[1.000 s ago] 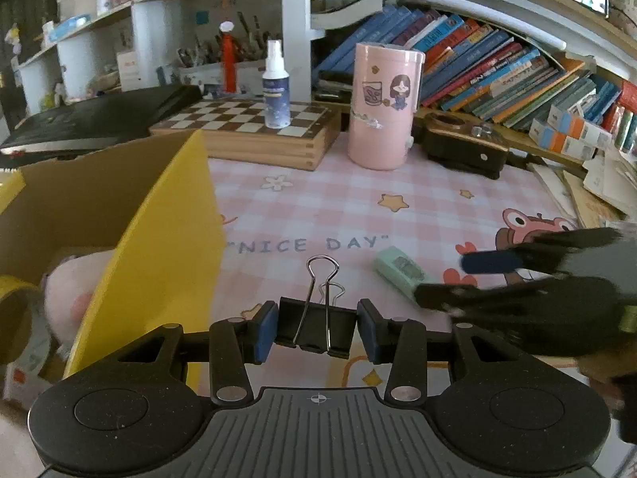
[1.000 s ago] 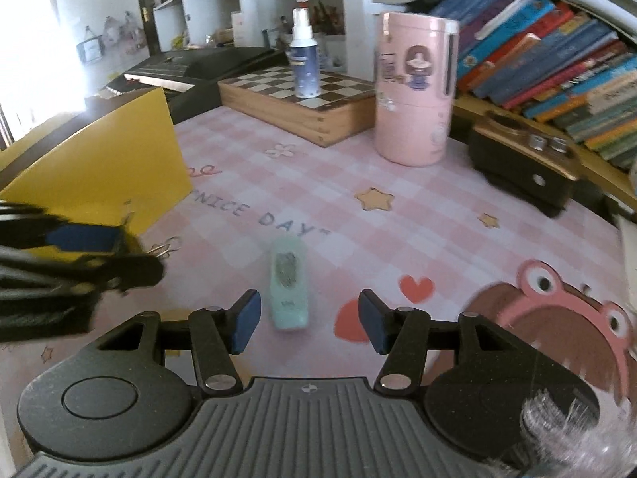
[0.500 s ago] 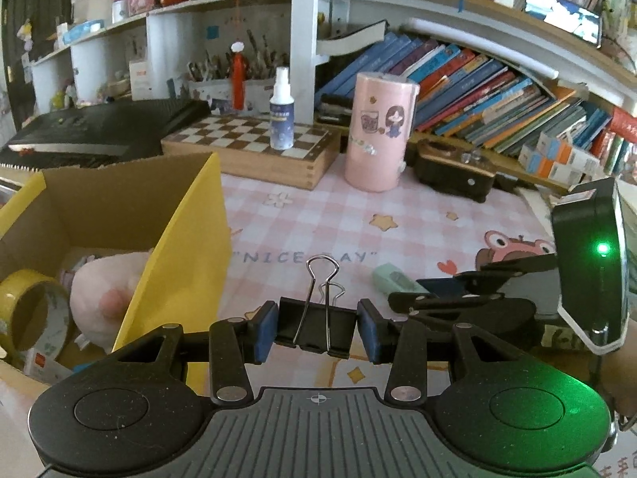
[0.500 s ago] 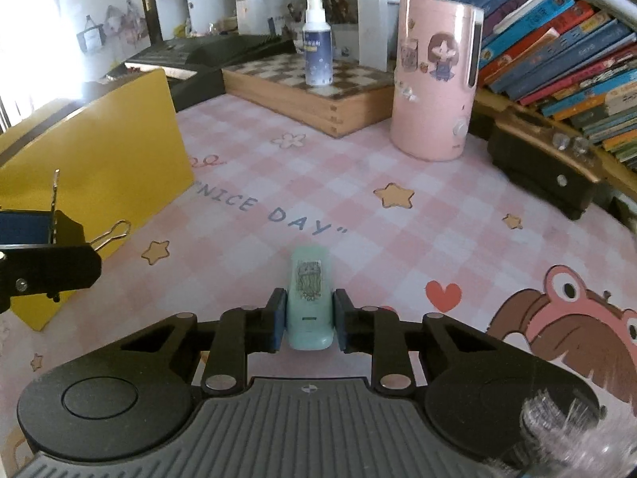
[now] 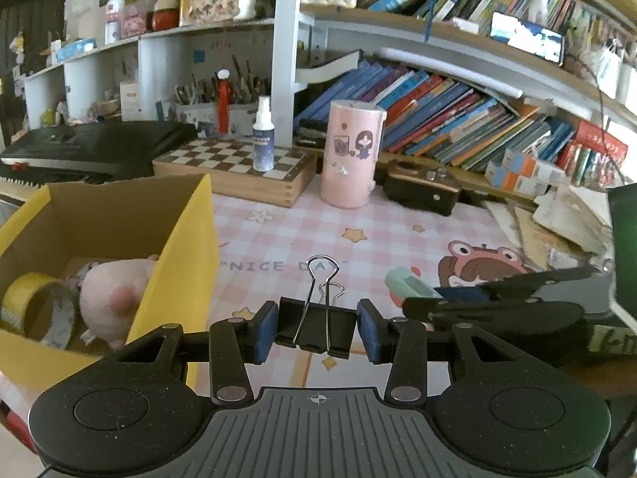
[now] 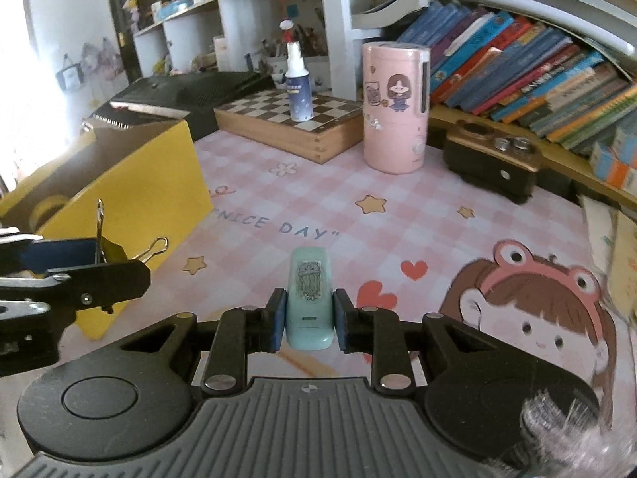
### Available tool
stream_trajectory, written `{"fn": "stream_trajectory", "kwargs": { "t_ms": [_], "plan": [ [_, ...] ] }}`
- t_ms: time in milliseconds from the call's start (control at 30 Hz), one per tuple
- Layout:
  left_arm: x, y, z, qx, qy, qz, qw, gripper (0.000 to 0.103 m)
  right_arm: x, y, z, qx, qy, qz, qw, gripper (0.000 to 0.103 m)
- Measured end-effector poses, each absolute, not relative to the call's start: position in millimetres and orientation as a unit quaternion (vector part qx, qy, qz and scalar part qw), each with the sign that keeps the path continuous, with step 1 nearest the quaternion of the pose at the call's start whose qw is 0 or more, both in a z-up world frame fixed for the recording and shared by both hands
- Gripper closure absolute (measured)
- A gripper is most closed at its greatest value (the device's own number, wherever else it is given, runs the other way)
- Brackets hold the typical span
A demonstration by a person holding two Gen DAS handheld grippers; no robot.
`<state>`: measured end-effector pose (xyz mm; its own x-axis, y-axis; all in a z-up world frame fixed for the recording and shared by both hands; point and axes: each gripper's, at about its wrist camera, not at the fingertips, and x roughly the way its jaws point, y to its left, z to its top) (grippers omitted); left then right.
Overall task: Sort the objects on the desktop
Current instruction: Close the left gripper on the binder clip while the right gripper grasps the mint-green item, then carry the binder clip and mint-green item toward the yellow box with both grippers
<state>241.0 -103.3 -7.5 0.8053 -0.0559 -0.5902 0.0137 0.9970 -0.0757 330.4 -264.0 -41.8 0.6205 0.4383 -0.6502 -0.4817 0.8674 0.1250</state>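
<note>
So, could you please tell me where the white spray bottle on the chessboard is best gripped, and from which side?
Grip the spray bottle around its round body, below the narrow nozzle. It stands upright on the chessboard box, so come level from the open mat side, jaws to its left and right. The pink canister stands apart to its right; shelving blocks the rear.

Open checked mat point(image 6: 398, 215) ahead; yellow box point(image 6: 139, 187) left, chessboard point(image 6: 294, 127) and pink canister point(image 6: 394, 107) behind.
</note>
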Motion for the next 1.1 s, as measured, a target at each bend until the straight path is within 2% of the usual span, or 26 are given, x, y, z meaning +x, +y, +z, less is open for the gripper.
{"fn": "stream_trajectory", "kwargs": {
  "t_ms": [500,1100],
  "plan": [
    [173,-66,0,-0.047,0.296,-0.06,0.952,0.062,229,-246,-16,-0.004,0.359,0.213,0.909,0.08],
    [85,13,-15,-0.049,0.328,-0.074,0.94,0.062,116,-164,-17,-0.008,0.378,0.187,0.907,0.08]
  ]
}}
